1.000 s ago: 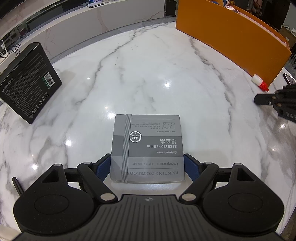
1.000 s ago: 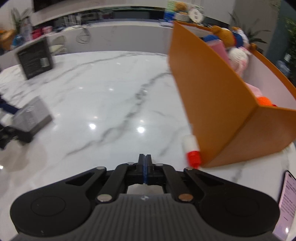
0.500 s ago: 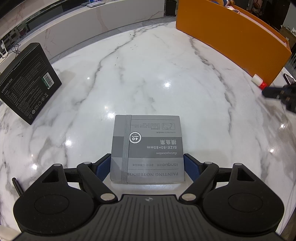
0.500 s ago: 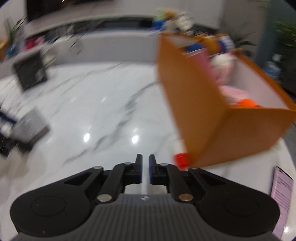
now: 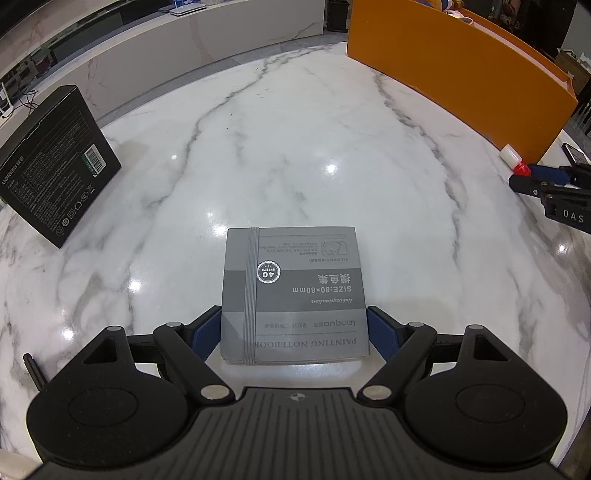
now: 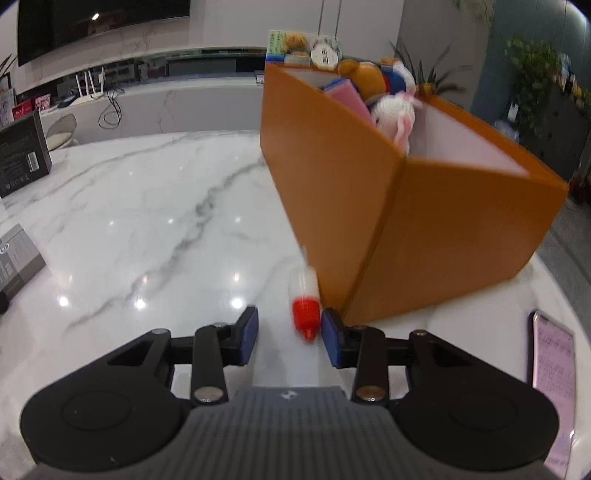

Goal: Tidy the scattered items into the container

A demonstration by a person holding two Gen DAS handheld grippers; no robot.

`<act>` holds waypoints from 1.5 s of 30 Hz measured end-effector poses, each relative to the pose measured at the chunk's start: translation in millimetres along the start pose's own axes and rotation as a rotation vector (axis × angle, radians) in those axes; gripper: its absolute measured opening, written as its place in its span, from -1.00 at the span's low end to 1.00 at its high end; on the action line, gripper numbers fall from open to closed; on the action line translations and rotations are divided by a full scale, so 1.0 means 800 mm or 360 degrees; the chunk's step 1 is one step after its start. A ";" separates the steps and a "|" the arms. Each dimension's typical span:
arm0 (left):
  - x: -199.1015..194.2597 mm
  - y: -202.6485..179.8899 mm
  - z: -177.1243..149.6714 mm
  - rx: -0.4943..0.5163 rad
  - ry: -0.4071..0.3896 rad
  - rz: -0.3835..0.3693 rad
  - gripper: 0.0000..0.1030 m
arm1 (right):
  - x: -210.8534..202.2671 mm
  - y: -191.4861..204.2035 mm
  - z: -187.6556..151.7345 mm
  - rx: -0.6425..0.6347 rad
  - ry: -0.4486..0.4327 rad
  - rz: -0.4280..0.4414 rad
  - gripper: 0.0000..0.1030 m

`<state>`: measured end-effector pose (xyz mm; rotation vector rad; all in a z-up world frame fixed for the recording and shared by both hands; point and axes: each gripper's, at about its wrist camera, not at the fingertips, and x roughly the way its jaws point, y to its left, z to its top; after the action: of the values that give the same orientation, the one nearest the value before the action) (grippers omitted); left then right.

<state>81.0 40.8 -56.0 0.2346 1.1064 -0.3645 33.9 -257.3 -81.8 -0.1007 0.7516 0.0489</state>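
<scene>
Toys already fill the orange bin (image 6: 369, 229); your right gripper (image 6: 290, 328), jaws just opening, nears the glue bottle (image 6: 303, 295); your left gripper (image 5: 294, 334), spread wide, flanks the notebook (image 5: 293, 291), still unlifted

Bystanders on and around the marble desk

A white, grey-veined marble desk (image 5: 295, 122) is seen under ceiling-light glare. A phone (image 6: 554, 373) with a lit screen is laid flat near the desk's right edge. Beyond the desk, a curved white counter (image 6: 192, 107) is seen with cables on it, a dark screen (image 6: 103, 22) is mounted above, and leafy plants (image 6: 532, 70) are placed at the right.
</scene>
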 end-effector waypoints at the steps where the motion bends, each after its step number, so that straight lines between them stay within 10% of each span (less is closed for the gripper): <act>1: 0.000 0.000 0.000 0.0000 0.0000 0.0000 0.87 | 0.000 -0.001 0.000 -0.0002 0.0011 0.0042 -0.21; 17: 0.000 0.000 -0.001 -0.0001 -0.0006 0.0001 0.88 | 0.005 0.000 0.014 0.0066 -0.0071 0.0134 -0.15; 27: 0.001 0.000 -0.001 0.0011 -0.0007 -0.0005 0.94 | 0.017 0.020 0.021 -0.0399 -0.0163 0.0110 0.08; 36: 0.000 -0.001 -0.001 0.0011 -0.0009 -0.0005 0.95 | 0.029 0.027 0.012 -0.0335 -0.0194 -0.0066 0.06; 45: 0.001 -0.002 -0.001 0.0014 -0.0010 -0.0005 0.97 | 0.040 -0.002 0.021 -0.0206 -0.0149 0.0090 0.19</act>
<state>79.9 39.1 -57.0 0.2394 1.0994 -0.3726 68.8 -257.0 -90.9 -0.1992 0.6571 0.1554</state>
